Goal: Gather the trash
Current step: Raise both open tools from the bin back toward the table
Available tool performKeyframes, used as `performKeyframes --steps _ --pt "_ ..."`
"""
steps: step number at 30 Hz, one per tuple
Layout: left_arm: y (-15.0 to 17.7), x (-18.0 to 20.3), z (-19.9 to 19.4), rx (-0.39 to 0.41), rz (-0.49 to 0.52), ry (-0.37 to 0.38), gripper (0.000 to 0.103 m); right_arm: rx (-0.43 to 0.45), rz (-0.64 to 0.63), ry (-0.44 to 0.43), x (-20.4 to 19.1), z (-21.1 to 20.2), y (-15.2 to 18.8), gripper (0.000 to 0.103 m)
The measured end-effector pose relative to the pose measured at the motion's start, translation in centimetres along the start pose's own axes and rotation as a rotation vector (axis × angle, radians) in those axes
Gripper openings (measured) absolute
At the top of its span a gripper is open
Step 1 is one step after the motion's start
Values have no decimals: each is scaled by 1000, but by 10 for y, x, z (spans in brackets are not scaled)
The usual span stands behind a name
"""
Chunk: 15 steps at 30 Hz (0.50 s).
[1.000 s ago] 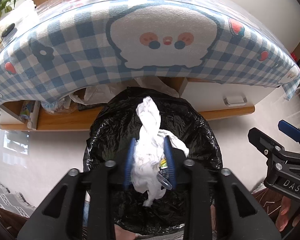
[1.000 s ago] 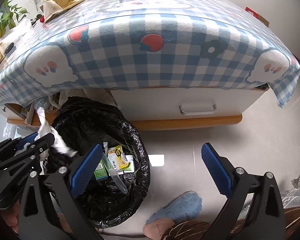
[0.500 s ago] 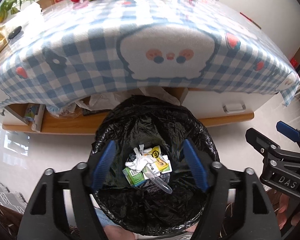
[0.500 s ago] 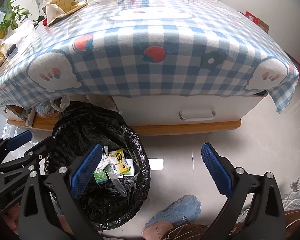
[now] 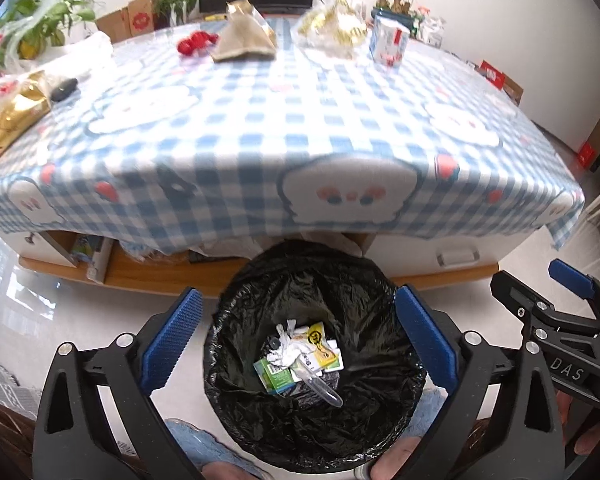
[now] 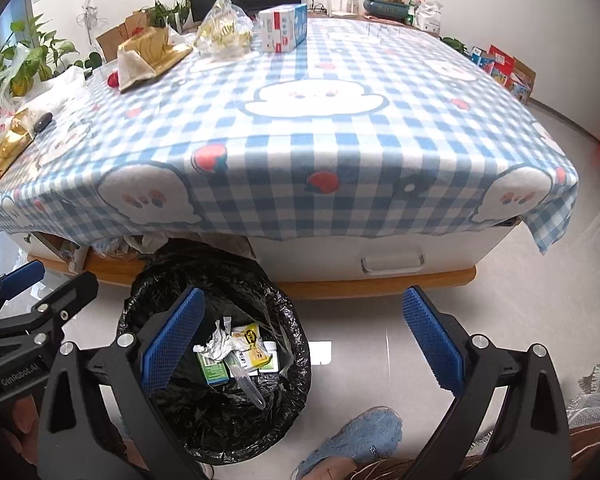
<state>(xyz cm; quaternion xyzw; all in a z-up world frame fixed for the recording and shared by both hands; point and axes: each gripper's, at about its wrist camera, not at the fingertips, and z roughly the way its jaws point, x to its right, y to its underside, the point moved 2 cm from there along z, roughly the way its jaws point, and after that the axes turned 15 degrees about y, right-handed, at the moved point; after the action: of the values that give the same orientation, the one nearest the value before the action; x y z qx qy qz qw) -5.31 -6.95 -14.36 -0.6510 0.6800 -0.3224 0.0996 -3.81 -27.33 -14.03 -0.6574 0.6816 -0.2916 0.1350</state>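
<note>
In the left wrist view the left hand-held gripper [image 5: 296, 338], its jaws just opened wide and empty, hung over the black-lined trash bin [image 5: 380, 300] where the crumpled tissue [image 5: 286, 350] lay, and in the right wrist view the right hand-held gripper [image 6: 302, 338] was also spread, empty, beside that bin near the table [image 6: 340, 128].

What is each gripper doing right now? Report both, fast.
Left gripper: open, empty, jaws just opened; crumpled tissue lies in the bin.
Right gripper: open, empty.

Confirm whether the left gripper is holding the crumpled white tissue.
No. The left gripper is open and empty; the crumpled white tissue lies inside the black-lined trash bin.
</note>
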Motion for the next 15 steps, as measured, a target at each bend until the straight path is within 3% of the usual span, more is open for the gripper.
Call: performKeyframes --steps 15 --pt "-17 -4 -62 68 -2 -24 97 98 16 -7 9 -60 -18 95"
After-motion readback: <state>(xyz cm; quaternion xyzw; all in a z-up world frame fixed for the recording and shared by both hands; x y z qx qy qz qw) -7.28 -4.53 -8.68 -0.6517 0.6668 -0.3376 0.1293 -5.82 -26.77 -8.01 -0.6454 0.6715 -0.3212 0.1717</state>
